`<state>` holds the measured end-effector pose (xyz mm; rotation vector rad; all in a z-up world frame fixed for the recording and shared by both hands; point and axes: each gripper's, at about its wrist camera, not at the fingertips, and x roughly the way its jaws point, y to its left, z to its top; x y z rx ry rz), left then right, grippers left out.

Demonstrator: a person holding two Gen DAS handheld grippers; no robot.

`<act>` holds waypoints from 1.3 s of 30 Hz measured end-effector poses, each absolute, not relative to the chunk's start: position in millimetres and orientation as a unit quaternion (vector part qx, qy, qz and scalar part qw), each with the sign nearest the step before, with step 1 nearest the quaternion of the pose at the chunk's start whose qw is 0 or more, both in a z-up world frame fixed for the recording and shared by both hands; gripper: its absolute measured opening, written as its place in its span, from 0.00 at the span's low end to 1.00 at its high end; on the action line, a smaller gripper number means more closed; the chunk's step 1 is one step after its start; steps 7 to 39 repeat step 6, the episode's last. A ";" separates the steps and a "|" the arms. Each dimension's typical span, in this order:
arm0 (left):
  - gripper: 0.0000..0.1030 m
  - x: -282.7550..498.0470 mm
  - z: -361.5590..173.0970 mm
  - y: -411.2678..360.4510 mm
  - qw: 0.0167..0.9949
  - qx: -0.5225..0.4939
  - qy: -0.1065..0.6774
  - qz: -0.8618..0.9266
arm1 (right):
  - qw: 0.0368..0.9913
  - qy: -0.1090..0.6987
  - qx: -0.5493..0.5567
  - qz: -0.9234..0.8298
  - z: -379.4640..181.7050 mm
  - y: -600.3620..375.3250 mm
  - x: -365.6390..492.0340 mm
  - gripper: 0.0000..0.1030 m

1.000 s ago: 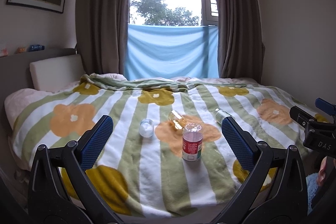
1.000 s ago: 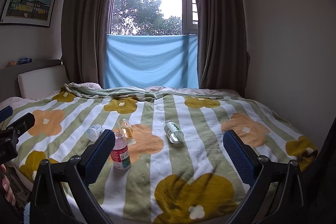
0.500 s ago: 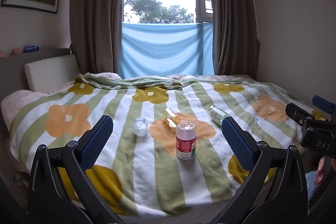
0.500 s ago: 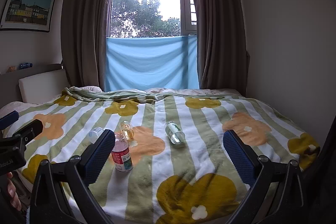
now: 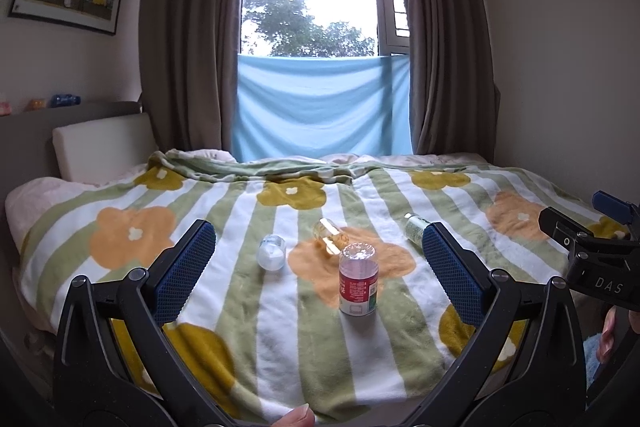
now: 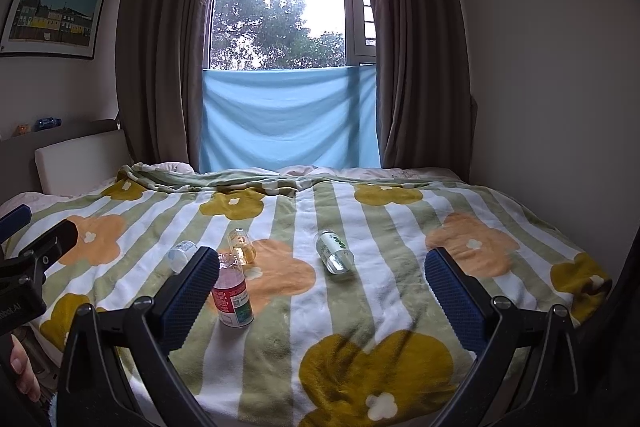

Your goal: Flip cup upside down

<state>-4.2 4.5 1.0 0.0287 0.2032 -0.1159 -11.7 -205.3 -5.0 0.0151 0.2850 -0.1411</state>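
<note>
both the left gripper (image 5: pixel 318 269) and right gripper (image 6: pixel 322 289) hang wide open and empty. the red-labelled cup (image 5: pixel 358 285) stands on the blanket (image 5: pixel 280 339), near its front edge. best to approach level, close on the label band, then lift clear before turning it over.

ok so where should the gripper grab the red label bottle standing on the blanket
Grip the red label bottle across its labelled middle, coming in level from the near edge of the bed with one finger on each side. It is the only container standing upright, and its straight round wall suits a side pinch. The left gripper is open and already frames it. The soft blanket may let it tip, so close gently.
</note>
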 end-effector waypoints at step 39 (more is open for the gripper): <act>1.00 -0.8 2.1 13.6 0.994 0.000 0.096 -0.047 | 0.987 0.144 0.008 -0.070 -7.0 -202.7 -9.9 1.00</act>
